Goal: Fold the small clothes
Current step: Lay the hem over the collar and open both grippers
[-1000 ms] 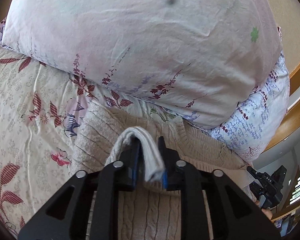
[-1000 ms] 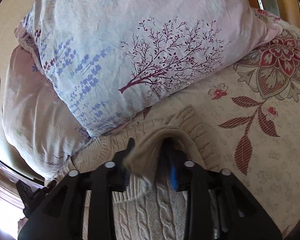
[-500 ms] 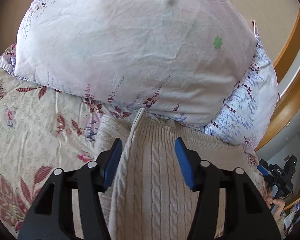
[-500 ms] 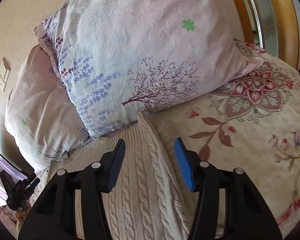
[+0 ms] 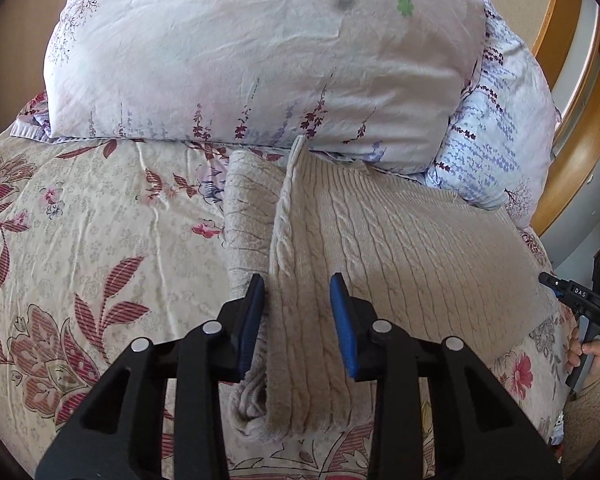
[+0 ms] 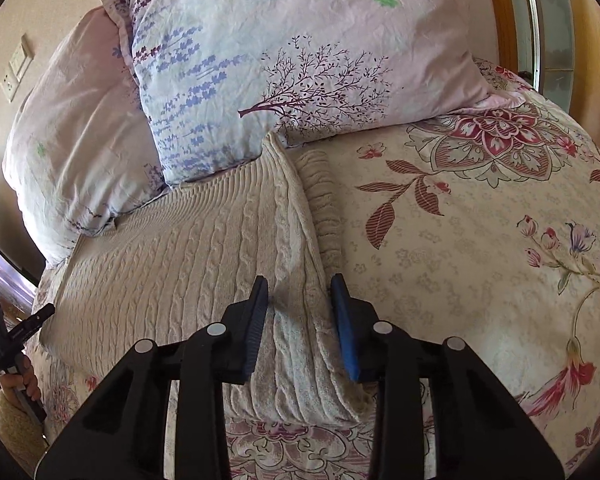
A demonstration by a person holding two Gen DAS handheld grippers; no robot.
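A beige cable-knit sweater lies folded on the floral bedspread, its far edge against the pillows. My left gripper is open and empty, above the sweater's left folded edge. The same sweater shows in the right wrist view. My right gripper is open and empty above its right folded edge, where a ribbed sleeve lies alongside. Each gripper shows at the edge of the other's view, the right one and the left one.
Two floral pillows lean at the head of the bed, touching the sweater's far edge. The floral bedspread stretches to the right and to the left. A wooden headboard stands at right.
Both grippers let go of the sweater's folded edge, opened and drew back and up. The sweater's edge dropped and now lies flat on the bed.
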